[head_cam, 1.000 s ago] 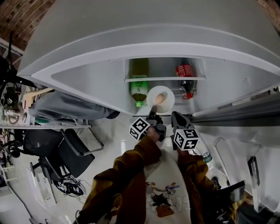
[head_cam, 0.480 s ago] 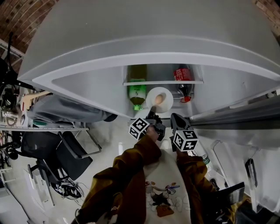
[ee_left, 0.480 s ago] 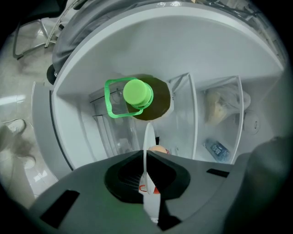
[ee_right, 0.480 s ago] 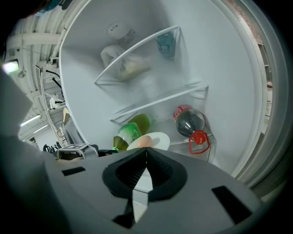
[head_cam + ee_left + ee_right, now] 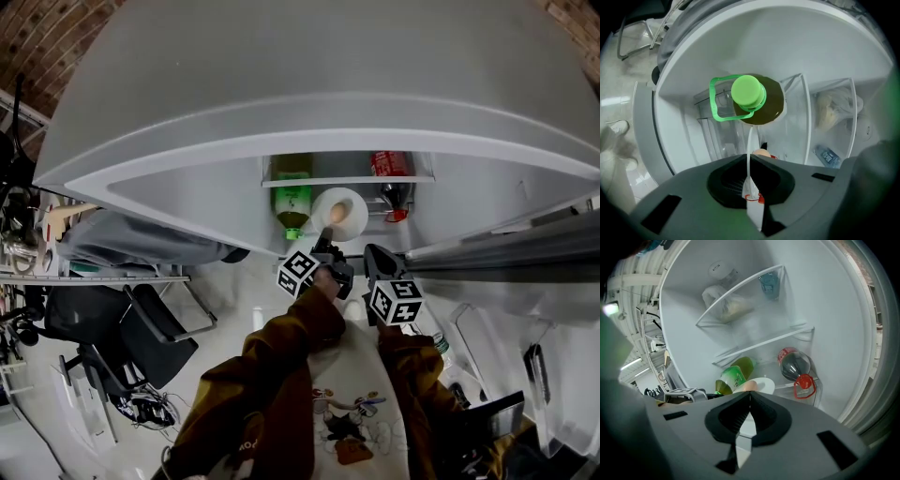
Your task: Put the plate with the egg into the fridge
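A white plate [image 5: 352,214] with a brown egg [image 5: 338,213] on it hangs in the open fridge [image 5: 309,75], just in front of the bottle shelf [image 5: 347,180]. My left gripper [image 5: 328,246] is shut on the plate's near rim. In the left gripper view the plate [image 5: 750,140] shows edge-on between the shut jaws of the left gripper [image 5: 750,159], with the egg [image 5: 761,152] peeking over them. My right gripper [image 5: 372,251] is beside it to the right, shut and empty. From the right gripper [image 5: 750,397] view, the plate [image 5: 764,384] and egg [image 5: 749,386] lie just ahead.
A green-capped bottle [image 5: 292,199] lies on the shelf left of the plate, its cap [image 5: 748,91] pointing at the left gripper. A red-capped dark bottle [image 5: 392,178] lies to the right. Higher shelves [image 5: 740,301] hold a white bag. A chair [image 5: 141,328] stands on the floor at left.
The plate and both grippers have edged a little closer to the bottle shelf. The left grip on the plate is unchanged, and the right gripper stays shut.
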